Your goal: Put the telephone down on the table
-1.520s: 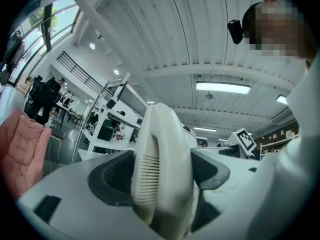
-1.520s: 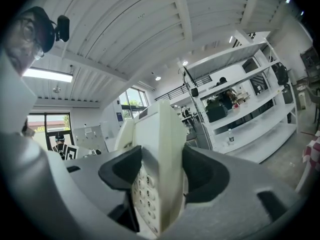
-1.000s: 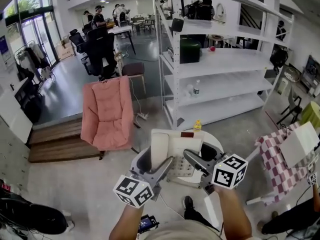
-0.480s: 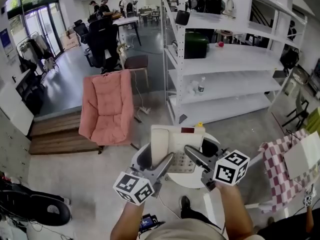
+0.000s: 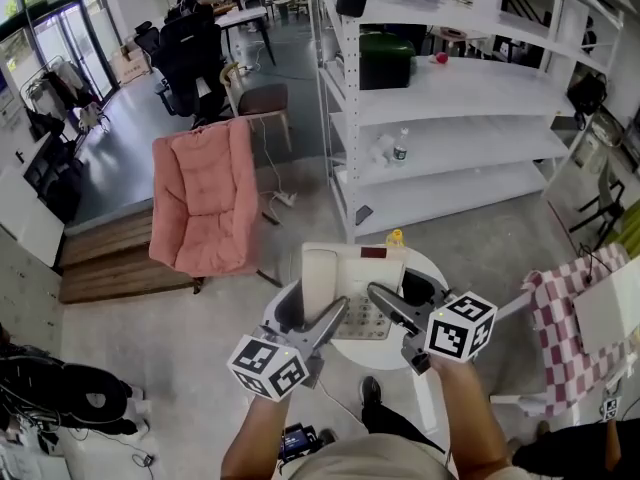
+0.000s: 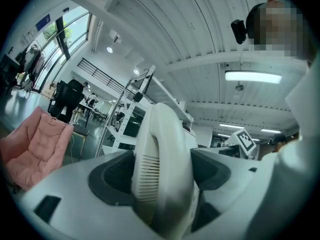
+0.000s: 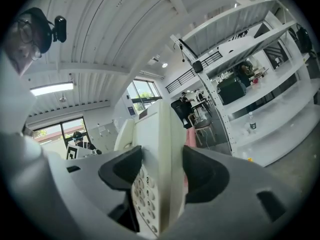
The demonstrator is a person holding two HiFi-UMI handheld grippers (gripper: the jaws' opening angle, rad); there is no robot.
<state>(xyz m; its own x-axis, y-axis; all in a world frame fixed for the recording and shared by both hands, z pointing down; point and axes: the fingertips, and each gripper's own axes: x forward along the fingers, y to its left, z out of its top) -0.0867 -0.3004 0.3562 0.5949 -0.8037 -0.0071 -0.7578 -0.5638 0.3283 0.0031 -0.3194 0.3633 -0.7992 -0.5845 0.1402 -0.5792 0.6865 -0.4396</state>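
A cream desk telephone [image 5: 352, 286] with its handset [image 5: 319, 284] on the left side is held up over a small round white table [image 5: 372, 350]. My left gripper [image 5: 338, 316] is shut on the handset side [image 6: 162, 169]. My right gripper [image 5: 376, 295] is shut on the telephone's right edge [image 7: 162, 169], with the keypad [image 7: 142, 194] showing between the jaws. Both jaws press against the cream plastic. Whether the telephone touches the tabletop is hidden by the grippers and the telephone itself.
A yellow bottle cap [image 5: 396, 236] peeks out behind the telephone. A pink folding chair [image 5: 202, 208] stands to the left, white shelving [image 5: 450, 98] behind, and a checked cloth [image 5: 555, 313] at the right. My feet [image 5: 370, 396] show on the concrete floor below.
The head view has shifted slightly, so the room slides a little in frame. The telephone and both grippers keep the same hold and nearly the same place over the table.
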